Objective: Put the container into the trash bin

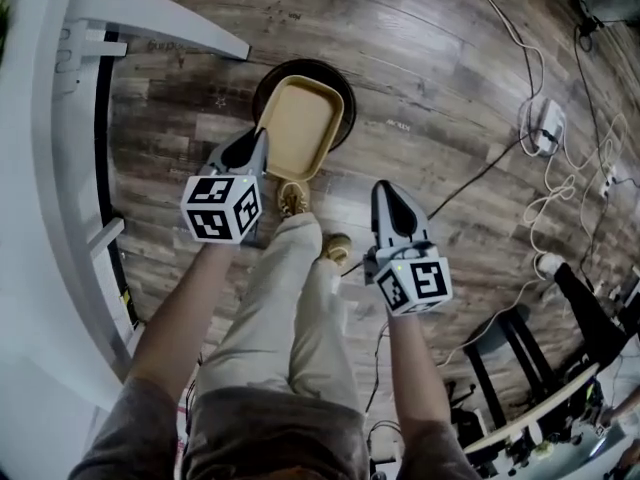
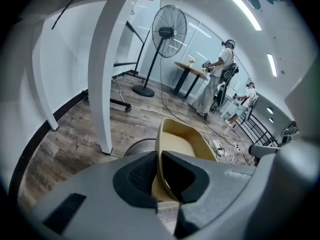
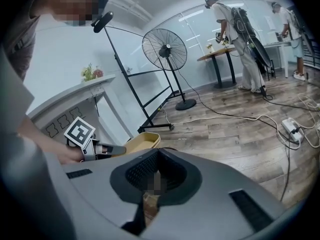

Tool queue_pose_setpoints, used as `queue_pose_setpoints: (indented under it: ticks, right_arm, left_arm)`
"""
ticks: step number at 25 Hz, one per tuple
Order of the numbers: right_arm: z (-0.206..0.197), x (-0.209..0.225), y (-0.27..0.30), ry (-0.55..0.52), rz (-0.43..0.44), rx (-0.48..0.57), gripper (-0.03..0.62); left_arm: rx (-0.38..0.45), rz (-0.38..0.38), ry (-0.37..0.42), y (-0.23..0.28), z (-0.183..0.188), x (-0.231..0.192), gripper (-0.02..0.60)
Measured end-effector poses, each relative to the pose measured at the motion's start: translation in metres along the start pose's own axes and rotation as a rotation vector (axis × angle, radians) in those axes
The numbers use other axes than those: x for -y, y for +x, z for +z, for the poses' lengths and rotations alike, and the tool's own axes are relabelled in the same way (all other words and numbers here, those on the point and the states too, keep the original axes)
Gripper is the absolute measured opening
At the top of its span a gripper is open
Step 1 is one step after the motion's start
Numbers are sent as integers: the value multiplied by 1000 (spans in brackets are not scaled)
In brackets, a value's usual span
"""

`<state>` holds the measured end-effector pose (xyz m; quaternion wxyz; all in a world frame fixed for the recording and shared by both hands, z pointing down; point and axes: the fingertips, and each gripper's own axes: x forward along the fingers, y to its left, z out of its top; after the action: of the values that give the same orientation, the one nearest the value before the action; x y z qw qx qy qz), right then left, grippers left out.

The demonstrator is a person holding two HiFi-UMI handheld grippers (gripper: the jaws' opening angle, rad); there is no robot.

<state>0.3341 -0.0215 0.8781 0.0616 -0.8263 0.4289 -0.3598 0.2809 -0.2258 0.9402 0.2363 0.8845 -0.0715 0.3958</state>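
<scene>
Most of the head view is filled by a brown wood-plank floor [image 1: 450, 98], with a white-painted frame of curved legs and rails [image 1: 60, 118] running down its left side. Next in size come the person's legs in beige trousers [image 1: 285, 308], ending in two tan shoes [image 1: 292, 200] just below a round black trash bin [image 1: 347, 108]. A tan rectangular plastic container [image 1: 300, 128] with a raised rim hangs tilted over the bin's mouth and covers most of the opening. Whether it touches the bin's edge cannot be told. The left gripper [image 1: 260, 148] has its jaws closed on the container's near rim. In the left gripper view the two dark pads pinch the thin wall [image 2: 182, 139] between them, and the bin's dark rim [image 2: 135, 146] shows just beyond. The right gripper [image 1: 386, 193] hangs to the right of the bin, apart from the container, with its jaws pressed together and nothing between them [image 3: 156, 154]. From its own view the container [image 3: 140, 141] and the left gripper [image 3: 107, 149] appear off to its left. A white power strip [image 1: 548, 126] lies at the right among loose pale cables [image 1: 500, 18].
</scene>
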Motion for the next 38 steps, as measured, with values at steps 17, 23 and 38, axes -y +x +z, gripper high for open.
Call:
queue_pose_setpoints:
  ticks: [17, 23, 38]
  right_arm:
    - [-25, 5, 25, -11, 52, -42, 1]
    - [-27, 6, 21, -6, 53, -49, 1]
    - [-40, 26, 18, 34, 25, -64, 2]
  left_arm:
    - [-74, 57, 27, 66, -49, -37, 23]
    - [-122, 70, 94, 92, -60, -42, 23]
    - [-284, 137, 287, 160, -92, -42, 24]
